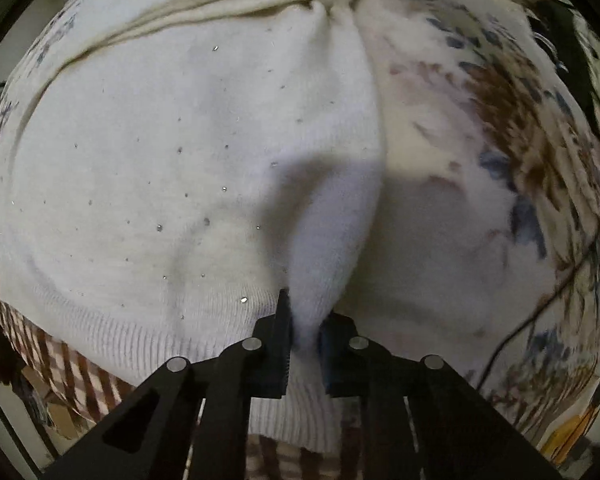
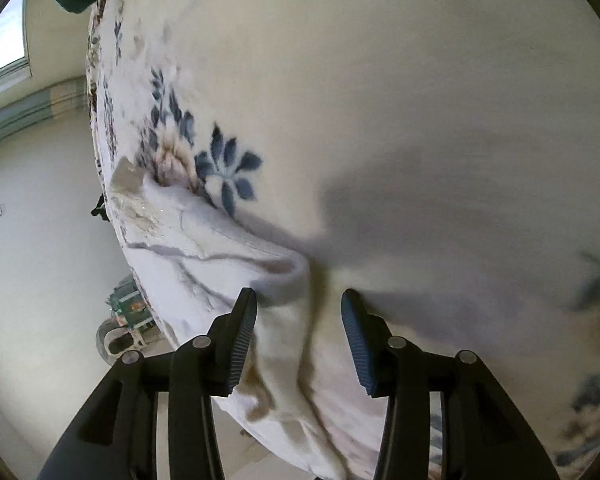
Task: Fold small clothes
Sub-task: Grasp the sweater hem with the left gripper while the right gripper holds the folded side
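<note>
Your left claw pinched tight on the white sweater's corner, your right claw open over a cloth fold, flowered blanket beneath both

Soft, even daylight washes both fisheye views, and in the right wrist view a bright window glows at the far left edge. A broad grey shadow falls across the pale knit garment ahead of the left claw, with a similar one in the right view. The floral blanket smears with motion blur towards the right rim, and everything bulges and darkens at the round edges.
</note>
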Demonstrator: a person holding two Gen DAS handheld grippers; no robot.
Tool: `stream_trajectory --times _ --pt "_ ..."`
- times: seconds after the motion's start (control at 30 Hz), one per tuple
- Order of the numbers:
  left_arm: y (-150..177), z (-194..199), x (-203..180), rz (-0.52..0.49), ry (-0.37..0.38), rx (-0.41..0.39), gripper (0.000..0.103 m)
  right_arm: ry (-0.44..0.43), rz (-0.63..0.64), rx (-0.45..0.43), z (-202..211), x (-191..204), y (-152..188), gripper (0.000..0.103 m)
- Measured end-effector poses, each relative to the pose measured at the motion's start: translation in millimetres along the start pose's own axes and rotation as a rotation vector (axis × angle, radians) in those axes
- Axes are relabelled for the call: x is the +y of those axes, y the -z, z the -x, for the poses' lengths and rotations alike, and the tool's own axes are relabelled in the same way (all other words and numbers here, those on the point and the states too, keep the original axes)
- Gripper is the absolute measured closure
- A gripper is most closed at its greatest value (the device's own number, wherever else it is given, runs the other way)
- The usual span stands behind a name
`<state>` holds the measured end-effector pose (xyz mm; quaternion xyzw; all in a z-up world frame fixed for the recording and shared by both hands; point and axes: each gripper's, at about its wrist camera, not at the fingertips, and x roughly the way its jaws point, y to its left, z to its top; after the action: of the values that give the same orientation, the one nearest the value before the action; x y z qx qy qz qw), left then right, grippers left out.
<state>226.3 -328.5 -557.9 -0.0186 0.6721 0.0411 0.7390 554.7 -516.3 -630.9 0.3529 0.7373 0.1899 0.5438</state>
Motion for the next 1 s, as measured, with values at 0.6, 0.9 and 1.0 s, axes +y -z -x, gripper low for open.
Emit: stream_trajectory --times 0.6,0.9,1.0 --pt "23.9 6.0 29.1 0.05 0.068 0.052 0.076 0.279 0.157 -0.09 8.5 42.3 -22.4 0.092" --pt "56.8 22.5 41.6 0.111 0.132 0.093 0.047 0.223 0.144 0.0 38.7 30.6 13.3 0.031" --pt "43.8 10.1 26.1 0.073 0.114 0.094 0.047 0.19 0.135 -0.012 49.4 21.1 20.3 0.028"
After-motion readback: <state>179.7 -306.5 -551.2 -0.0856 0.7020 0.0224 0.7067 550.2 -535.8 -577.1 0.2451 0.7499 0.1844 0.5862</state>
